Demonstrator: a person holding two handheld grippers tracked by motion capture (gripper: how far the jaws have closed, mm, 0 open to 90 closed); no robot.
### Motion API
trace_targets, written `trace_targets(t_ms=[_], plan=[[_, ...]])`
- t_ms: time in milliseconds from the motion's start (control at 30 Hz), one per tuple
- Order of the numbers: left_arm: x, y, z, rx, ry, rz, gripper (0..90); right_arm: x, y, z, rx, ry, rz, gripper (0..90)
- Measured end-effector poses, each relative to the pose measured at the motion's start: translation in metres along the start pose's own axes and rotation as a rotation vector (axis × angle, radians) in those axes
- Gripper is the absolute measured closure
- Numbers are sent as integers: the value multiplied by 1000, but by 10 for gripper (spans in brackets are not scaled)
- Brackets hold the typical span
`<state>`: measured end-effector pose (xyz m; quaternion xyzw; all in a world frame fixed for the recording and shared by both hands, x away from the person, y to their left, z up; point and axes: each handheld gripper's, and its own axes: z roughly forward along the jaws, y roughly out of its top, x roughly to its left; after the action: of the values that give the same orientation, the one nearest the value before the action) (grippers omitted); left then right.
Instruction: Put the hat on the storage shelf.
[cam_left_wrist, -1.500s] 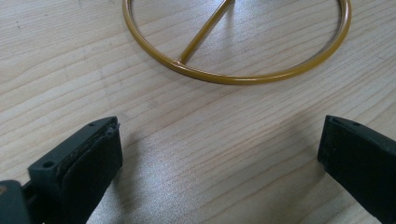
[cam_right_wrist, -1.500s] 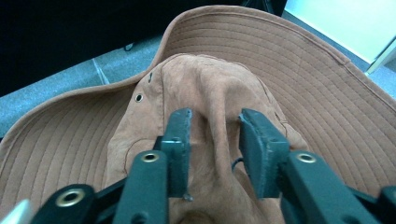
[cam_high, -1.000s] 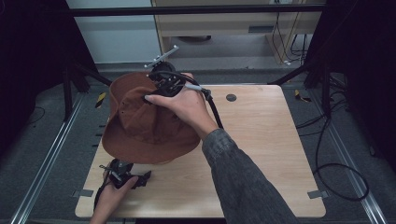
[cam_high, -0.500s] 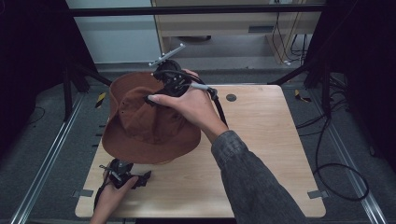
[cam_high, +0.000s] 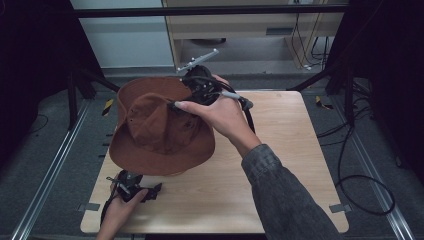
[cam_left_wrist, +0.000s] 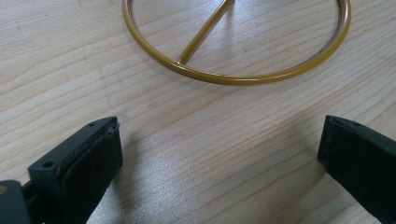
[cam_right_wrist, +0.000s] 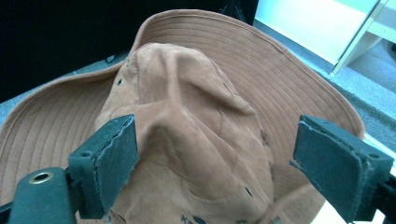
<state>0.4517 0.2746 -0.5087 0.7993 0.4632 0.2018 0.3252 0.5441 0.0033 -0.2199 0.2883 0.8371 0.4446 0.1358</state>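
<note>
The brown wide-brimmed fabric hat (cam_high: 160, 132) sits raised over the left half of the light wooden table (cam_high: 280, 165), crown up and tilted toward the near-left, far brim overhanging the table's back edge. The right gripper view alone shows the creased crown (cam_right_wrist: 187, 140) and its eyelets. The right gripper (cam_high: 192, 97) hovers at the crown, jaws just opened, clear of the cloth. The left gripper (cam_high: 150, 190) rests near the front edge, jaws apart; its own view shows a yellow metal ring with a spoke (cam_left_wrist: 233, 77) flat on the wood.

Hat (cam_high: 160, 132) on table (cam_high: 280, 165), left side
</note>
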Motion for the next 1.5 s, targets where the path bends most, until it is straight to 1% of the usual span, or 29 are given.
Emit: trace_targets(t_ms=[300, 600, 800, 833, 1067, 1100, 1200, 1233, 1300, 1333, 1367, 1400, 1500], plan=[[0, 0, 0, 1, -1, 1, 0, -11, -11, -12, -17, -15, 27, 127], [0, 0, 0, 0, 0, 1, 0, -15, -17, -20, -30, -17, 31, 119], [0, 0, 0, 0, 0, 1, 0, -19, -24, -31, -44, -23, 41, 99], [0, 0, 0, 0, -1, 0, 0, -21, -28, -37, -51, -28, 45, 92], [0, 0, 0, 1, -1, -1, 0, -35, -45, -57, -73, -57, 77, 73], [0, 0, 0, 1, -1, -1, 0, -35, -45, -57, -73, -57, 77, 73], [0, 0, 0, 1, -1, -1, 0, -41, -55, -67, -77, -69, 86, 72], [0, 0, 0, 0, -1, -1, 0, -46, -62, -75, -81, -79, 97, 74], [0, 0, 0, 0, 1, 0, 0, -50, -70, -82, -86, -92, 106, 80], [0, 0, 0, -4, 1, -1, 0, -50, -70, -82, -86, -92, 106, 80], [0, 0, 0, -4, 2, 1, 0, -52, -75, -85, -88, -98, 110, 83], [0, 0, 0, -4, 3, 3, 0, -56, -84, -90, -85, -111, 116, 90], [0, 0, 0, -4, 2, 3, 0, -61, -98, -96, -82, -128, 129, 100]])
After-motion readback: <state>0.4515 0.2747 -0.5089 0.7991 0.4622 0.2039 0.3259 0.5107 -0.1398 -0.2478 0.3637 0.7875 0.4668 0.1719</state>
